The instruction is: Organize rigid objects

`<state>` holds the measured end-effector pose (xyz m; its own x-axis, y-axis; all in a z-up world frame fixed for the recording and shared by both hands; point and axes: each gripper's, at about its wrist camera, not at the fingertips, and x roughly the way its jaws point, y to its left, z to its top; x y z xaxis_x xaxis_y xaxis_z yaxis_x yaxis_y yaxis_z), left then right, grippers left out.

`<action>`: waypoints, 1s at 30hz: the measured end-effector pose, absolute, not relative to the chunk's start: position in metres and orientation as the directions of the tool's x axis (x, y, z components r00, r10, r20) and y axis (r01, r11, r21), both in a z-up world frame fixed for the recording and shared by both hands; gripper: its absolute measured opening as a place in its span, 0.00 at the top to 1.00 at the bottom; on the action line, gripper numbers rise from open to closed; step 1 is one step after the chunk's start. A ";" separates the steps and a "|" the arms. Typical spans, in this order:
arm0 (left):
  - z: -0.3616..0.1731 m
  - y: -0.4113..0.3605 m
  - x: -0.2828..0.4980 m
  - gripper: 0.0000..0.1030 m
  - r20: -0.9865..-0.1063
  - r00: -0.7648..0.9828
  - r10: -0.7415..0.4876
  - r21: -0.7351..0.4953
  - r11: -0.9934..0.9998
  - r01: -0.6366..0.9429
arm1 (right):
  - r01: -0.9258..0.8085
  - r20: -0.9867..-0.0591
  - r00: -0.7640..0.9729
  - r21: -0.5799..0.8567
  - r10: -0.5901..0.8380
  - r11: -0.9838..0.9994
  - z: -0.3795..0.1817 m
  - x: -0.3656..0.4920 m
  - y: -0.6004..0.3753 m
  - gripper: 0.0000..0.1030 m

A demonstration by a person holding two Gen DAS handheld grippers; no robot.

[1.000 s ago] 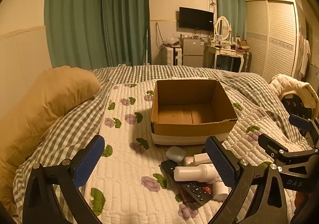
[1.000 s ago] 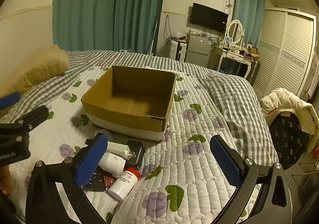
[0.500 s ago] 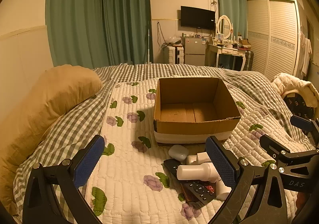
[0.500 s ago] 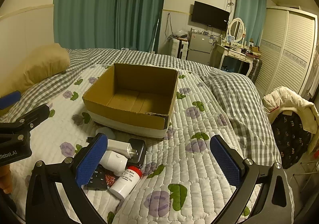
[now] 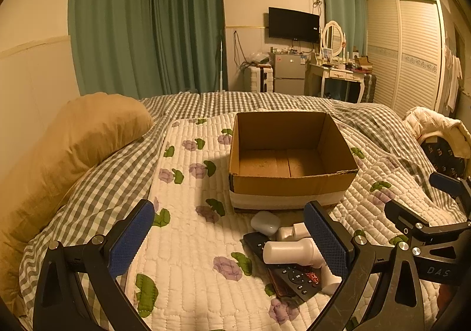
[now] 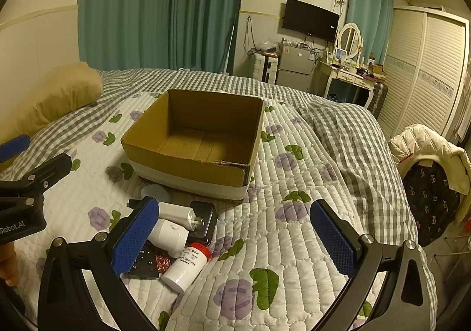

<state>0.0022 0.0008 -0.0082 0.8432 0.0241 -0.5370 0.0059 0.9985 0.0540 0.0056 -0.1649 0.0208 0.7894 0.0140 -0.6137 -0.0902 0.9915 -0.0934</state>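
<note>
An open, empty cardboard box (image 5: 291,184) stands on the quilted bed; it also shows in the right wrist view (image 6: 188,167). In front of it lies a small pile: a white earbud case (image 5: 265,222), a white bottle (image 5: 290,251), a black remote (image 5: 290,275), a white charger plug (image 6: 176,214), a dark flat case (image 6: 203,220) and a white pill bottle with a red cap (image 6: 187,266). My left gripper (image 5: 228,238) is open and empty above the quilt, the pile by its right finger. My right gripper (image 6: 232,238) is open and empty, the pile by its left finger.
A tan pillow (image 5: 67,148) lies at the left on the checked duvet (image 5: 112,184). A chair with a white jacket (image 6: 429,154) stands to the right of the bed. A dresser, fridge and wardrobe stand along the far wall.
Both grippers have risen and drawn back slightly, so the box and pile sit a little lower and farther in view. Both stay open; nothing on the bed has moved.
</note>
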 end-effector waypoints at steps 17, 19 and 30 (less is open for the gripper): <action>-0.009 0.004 0.001 0.00 -0.538 0.843 0.029 0.055 0.998 0.001 | -0.094 -0.622 0.783 -0.087 0.019 0.992 0.017 0.006 -0.164 0.00; -0.009 0.005 0.001 0.00 -0.539 0.842 0.028 0.054 0.999 0.001 | -0.094 -0.622 0.783 -0.087 0.019 0.992 0.017 0.006 -0.164 0.00; -0.009 0.005 0.001 0.00 -0.537 0.843 0.029 0.056 0.998 0.002 | -0.096 -0.623 0.782 -0.090 0.019 0.991 0.015 0.006 -0.163 0.00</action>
